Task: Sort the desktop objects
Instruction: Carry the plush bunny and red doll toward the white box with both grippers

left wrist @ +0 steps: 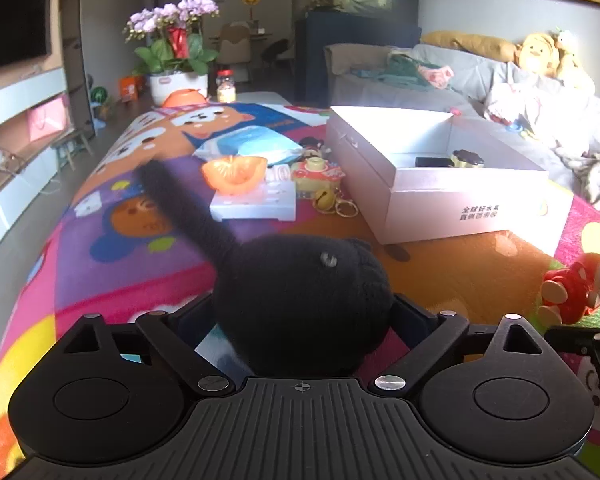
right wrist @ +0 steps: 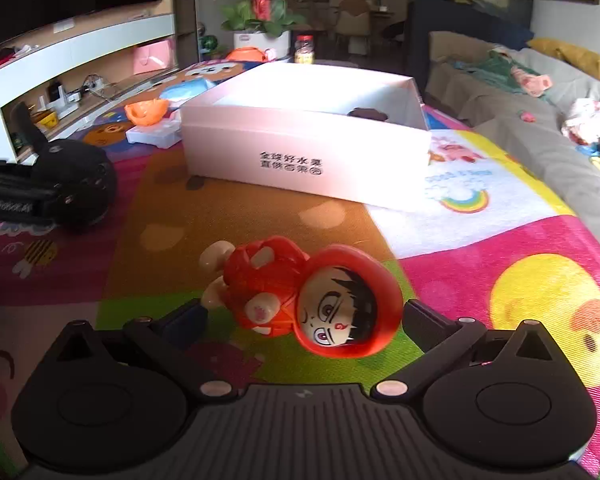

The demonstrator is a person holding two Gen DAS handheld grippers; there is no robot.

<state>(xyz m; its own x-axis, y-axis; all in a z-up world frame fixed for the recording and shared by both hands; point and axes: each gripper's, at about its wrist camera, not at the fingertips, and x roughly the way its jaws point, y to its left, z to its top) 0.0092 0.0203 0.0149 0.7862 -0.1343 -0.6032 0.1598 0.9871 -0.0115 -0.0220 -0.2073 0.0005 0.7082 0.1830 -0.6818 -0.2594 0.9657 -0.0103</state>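
A black plush toy with a long tail fills the gap between the fingers of my left gripper, whose pads touch its sides; the gripper is shut on it. In the right wrist view the plush toy sits low over the mat at the far left. A red hooded figurine lies on its side on the colourful mat, between the wide-set fingers of my right gripper, which is open. The white cardboard box stands open behind it, with a small dark-topped figure inside.
Left of the box lie an orange shell-shaped toy, a pale ridged tray, a yellow toy with bells and rings and a blue tissue pack. A flower pot stands at the far end. A sofa runs along the right.
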